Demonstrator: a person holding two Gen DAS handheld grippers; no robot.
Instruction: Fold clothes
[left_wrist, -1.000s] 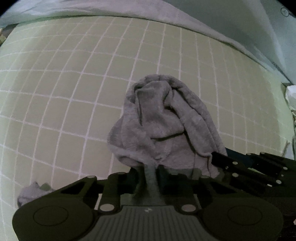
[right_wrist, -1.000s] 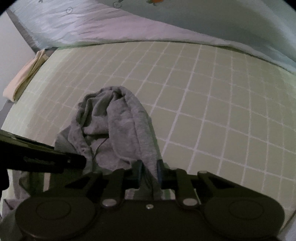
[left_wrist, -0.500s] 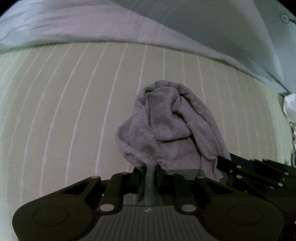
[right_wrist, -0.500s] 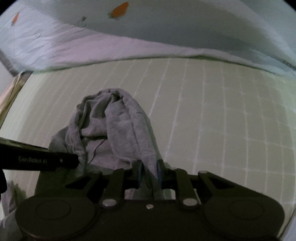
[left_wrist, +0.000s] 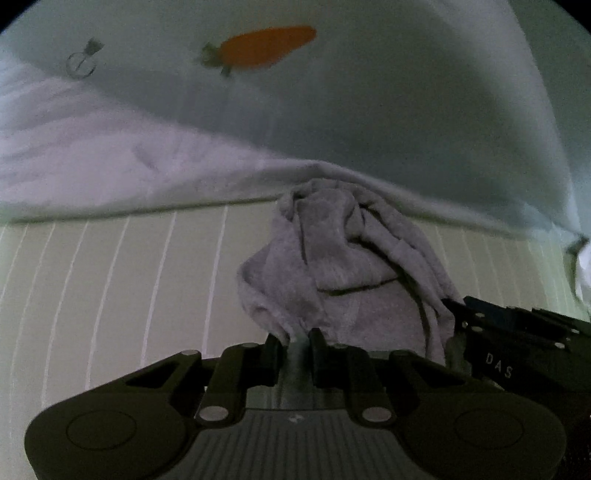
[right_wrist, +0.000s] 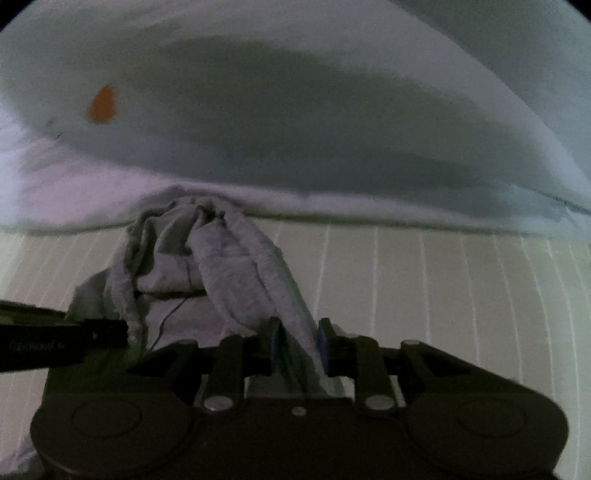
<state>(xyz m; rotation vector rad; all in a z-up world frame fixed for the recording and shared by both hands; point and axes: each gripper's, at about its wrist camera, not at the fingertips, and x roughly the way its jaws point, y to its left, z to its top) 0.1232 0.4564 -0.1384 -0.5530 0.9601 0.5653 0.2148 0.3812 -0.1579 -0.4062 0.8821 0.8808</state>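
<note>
Holding a bunched grey garment (left_wrist: 340, 269) between our two grippers, we had it raised above a pale green mat (left_wrist: 129, 280) ruled with white lines. Our left gripper (left_wrist: 295, 341) was pinched on a narrow bit of the cloth's lower edge, its dark fingers (left_wrist: 271, 354) drawn close with only the thin fold of fabric between them. Our right gripper (right_wrist: 297, 339) was clamped on another part of the same garment, a thicker twisted band of cloth running down between its blue-padded fingers (right_wrist: 275, 341). From the left wrist camera we saw the right gripper's dark body (left_wrist: 517, 343) just beside the cloth at the right edge of the picture; from the right wrist camera, the left gripper (right_wrist: 62, 339) came in from the left, touching the garment's edge.

The garment hung in a crumpled heap of folds and rolls, its top reaching the far edge of the mat in both views. A loose dark thread (right_wrist: 170, 317) dangled across its paler inner face. Beyond the mat lay a rumpled pale sheet (left_wrist: 110, 166) and, behind that, light blue fabric (left_wrist: 369, 110) printed with an orange carrot (left_wrist: 266, 46). We saw the mat lines streaked and blurred in both views. Whether any part of the garment touched the mat, we could not tell.
</note>
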